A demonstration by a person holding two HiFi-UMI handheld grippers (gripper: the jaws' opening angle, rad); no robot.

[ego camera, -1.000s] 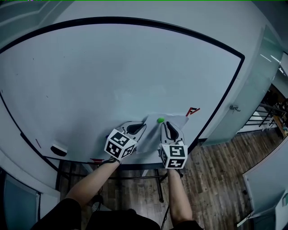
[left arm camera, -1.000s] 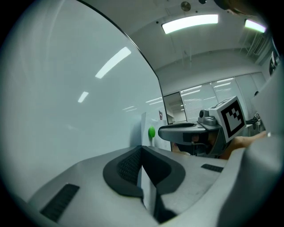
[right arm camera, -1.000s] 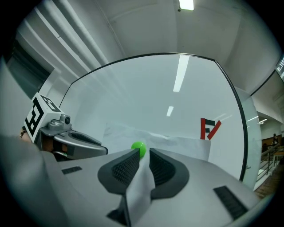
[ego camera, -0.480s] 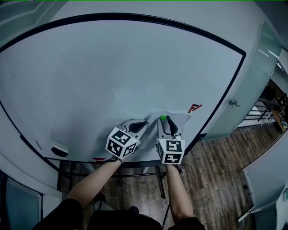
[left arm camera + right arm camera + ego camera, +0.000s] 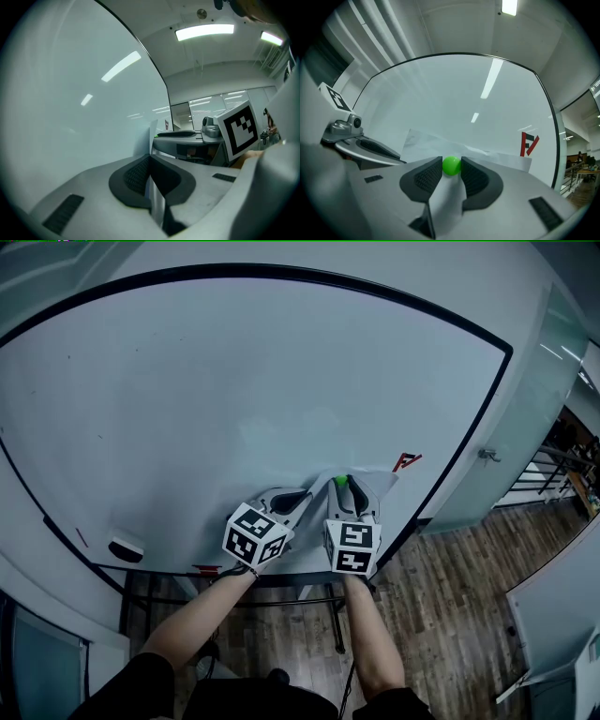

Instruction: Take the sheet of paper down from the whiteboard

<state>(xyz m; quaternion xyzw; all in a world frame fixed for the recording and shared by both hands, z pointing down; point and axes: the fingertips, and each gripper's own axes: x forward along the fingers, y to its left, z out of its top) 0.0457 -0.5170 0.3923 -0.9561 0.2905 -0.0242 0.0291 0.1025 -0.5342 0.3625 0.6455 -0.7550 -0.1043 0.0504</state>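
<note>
A white sheet of paper (image 5: 377, 485) hangs low on the whiteboard (image 5: 234, 381), pinned by a small green ball magnet (image 5: 341, 481). My left gripper (image 5: 305, 496) is shut on the sheet's left edge; the paper (image 5: 157, 206) runs as a thin strip between its closed pads (image 5: 136, 176). My right gripper (image 5: 347, 487) points at the board with the green magnet (image 5: 451, 165) between its fingertips, both pads against it. The crumpled paper (image 5: 426, 143) spreads behind and below the magnet. The left gripper (image 5: 361, 145) shows at the left of the right gripper view.
A red-and-black mark or magnet (image 5: 405, 462) sits on the board just right of the sheet. An eraser (image 5: 125, 547) rests at the board's lower left, and a red item (image 5: 203, 570) lies on the tray. A glass door and wooden floor (image 5: 469, 615) are to the right.
My right gripper moved up from below the green magnet until its fingertips took the magnet between them. The left gripper stayed on the paper's edge.
</note>
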